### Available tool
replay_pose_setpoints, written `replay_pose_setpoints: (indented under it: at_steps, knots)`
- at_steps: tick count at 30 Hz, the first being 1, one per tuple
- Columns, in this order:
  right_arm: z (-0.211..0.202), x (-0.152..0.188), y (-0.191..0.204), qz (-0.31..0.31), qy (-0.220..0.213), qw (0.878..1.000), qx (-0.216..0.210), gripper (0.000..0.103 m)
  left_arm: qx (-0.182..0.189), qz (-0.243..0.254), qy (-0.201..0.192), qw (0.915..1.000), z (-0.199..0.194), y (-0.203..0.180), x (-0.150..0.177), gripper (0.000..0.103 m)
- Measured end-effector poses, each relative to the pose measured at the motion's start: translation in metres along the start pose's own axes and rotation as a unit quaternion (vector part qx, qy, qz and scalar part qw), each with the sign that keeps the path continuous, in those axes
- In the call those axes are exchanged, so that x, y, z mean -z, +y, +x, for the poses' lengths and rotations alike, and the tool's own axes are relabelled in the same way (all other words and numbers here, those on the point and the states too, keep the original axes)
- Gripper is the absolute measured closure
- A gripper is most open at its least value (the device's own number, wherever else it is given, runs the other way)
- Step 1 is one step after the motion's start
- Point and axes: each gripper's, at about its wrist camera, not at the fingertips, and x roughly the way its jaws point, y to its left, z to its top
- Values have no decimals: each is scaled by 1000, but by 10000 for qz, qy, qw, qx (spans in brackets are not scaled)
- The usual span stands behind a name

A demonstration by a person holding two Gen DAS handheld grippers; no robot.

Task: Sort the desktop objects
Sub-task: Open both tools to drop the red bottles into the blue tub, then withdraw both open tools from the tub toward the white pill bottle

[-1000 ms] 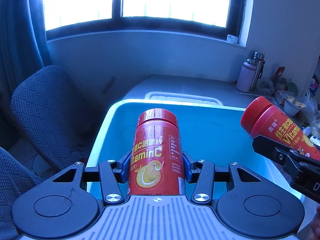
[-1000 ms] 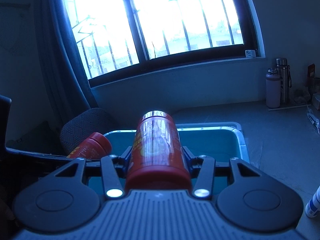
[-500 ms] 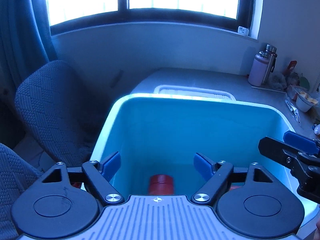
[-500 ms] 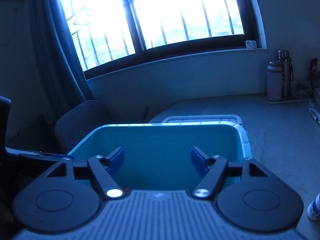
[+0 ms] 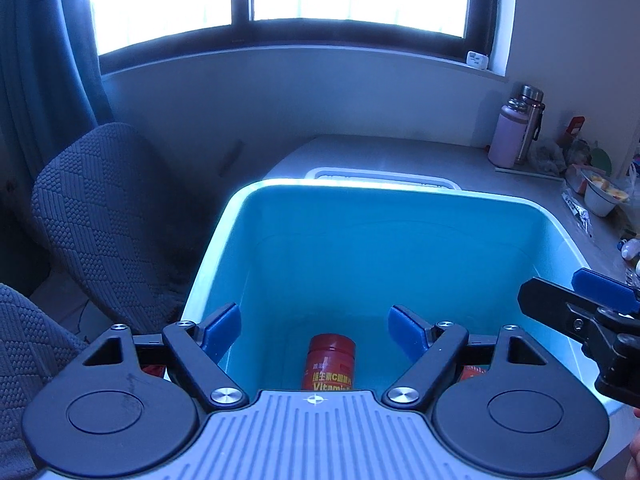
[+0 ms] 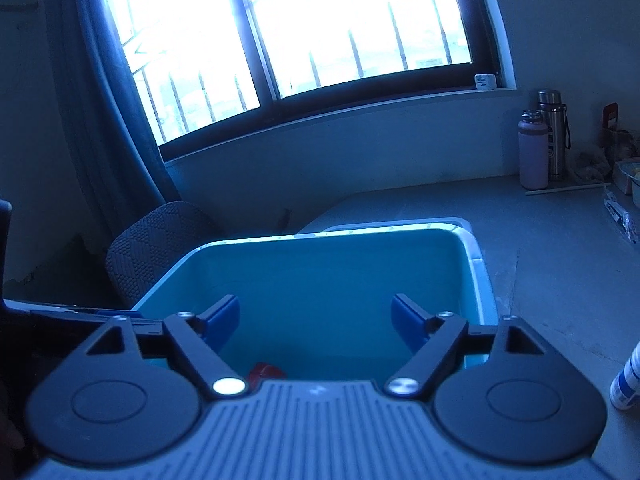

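Note:
A deep blue plastic bin (image 5: 400, 240) (image 6: 320, 272) stands at the desk's left end. On its floor lies a red vitamin C bottle (image 5: 330, 362), cap pointing away. My left gripper (image 5: 314, 322) hangs over the bin, open, nothing between its blue pads. At the right edge of the left wrist view the right gripper (image 5: 576, 300) reaches in sideways. In the right wrist view my right gripper (image 6: 316, 320) is over the same bin, its jaws still opening, nothing between them. A bit of a red bottle (image 6: 266, 372) shows low in the bin.
A white lid (image 5: 384, 176) lies behind the bin. Two flasks (image 5: 518, 132) (image 6: 542, 140) stand at the desk's far right near snack packs and a cup (image 5: 602, 196). A white-blue bottle (image 6: 626, 380) stands at the right. Padded chairs (image 5: 100, 220) are on the left.
Both grippers let go of their red bottles, which dropped into the bin. Both sets of jaws have spread wide, the right ones a little further in the last half second.

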Motion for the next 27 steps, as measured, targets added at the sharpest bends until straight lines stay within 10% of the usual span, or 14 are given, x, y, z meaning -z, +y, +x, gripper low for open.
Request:
replay_pose_setpoints:
  at_steps: [27]
  knots:
    - [-165,108,-38,790,-162,9789,1878,3,848,706,-5,9939,-99,-52,131,7]
